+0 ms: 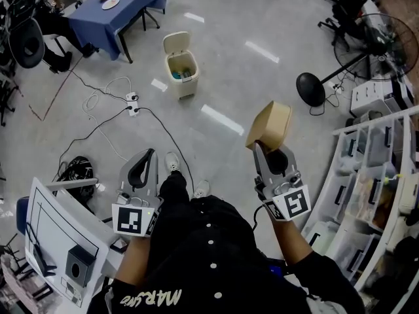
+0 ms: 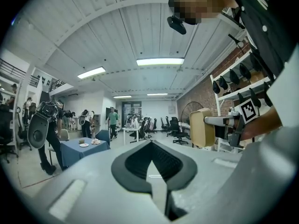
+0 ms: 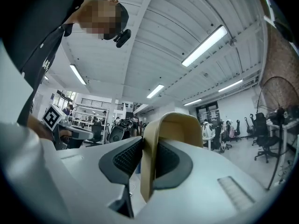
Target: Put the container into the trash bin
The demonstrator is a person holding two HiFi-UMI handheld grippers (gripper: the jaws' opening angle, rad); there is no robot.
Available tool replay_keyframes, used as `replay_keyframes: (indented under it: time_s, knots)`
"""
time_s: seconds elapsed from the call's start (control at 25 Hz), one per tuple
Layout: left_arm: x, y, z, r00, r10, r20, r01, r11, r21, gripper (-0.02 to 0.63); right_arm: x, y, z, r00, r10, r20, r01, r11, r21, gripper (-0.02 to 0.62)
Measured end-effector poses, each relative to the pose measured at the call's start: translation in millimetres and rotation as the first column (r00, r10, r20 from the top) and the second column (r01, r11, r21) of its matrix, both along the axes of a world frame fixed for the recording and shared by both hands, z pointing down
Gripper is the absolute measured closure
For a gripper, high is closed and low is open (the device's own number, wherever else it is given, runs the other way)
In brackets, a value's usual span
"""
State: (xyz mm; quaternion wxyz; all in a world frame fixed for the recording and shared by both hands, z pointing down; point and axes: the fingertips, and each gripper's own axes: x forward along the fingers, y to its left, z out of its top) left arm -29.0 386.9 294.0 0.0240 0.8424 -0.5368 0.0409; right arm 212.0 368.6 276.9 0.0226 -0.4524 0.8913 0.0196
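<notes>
Right hand-held gripper (image 1: 260, 150) on container (image 1: 271, 124)

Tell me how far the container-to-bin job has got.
Done: the container is picked up, the right gripper shut on its wall. In hand: it is held above the floor, away from the trash bin, whose lid stands open. Still to do: carry it over and drop it in. The left gripper is shut and empty.

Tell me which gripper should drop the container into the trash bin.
Right. The right gripper clamps the tan container by its wall; the left gripper is shut and empty. The trash bin stands open ahead.
</notes>
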Motion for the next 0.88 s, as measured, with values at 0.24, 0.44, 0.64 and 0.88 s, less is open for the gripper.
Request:
replay_keyframes:
  time_s: [0.24,0.44,0.64,0.88]
  knots:
    - [1,-25,-1,1.000,0.012,-0.005,-0.012,1.000,0.011,0.606,2,-23,-2,1.000,0.010,-0.009,-0.010,1.000,0.009,0.512]
    - [1,-54,-7,1.000,0.016,-0.009,-0.016,0.999,0.028,0.606,1,-51,-10,1.000,0.017,-0.009,-0.017,1.000,0.026,0.512]
    - [-2,-81,-9,1.000,0.017,-0.011,-0.017,0.999,0.032,0.606,-5,-77,-14,1.000,0.003,-0.002,-0.003,0.999,0.032,0.512]
    - [-8,-114,-9,1.000,0.018,-0.011,-0.017,1.000,0.025,0.604,-12,-108,-13,1.000,0.006,-0.002,-0.006,1.000,0.024,0.512]
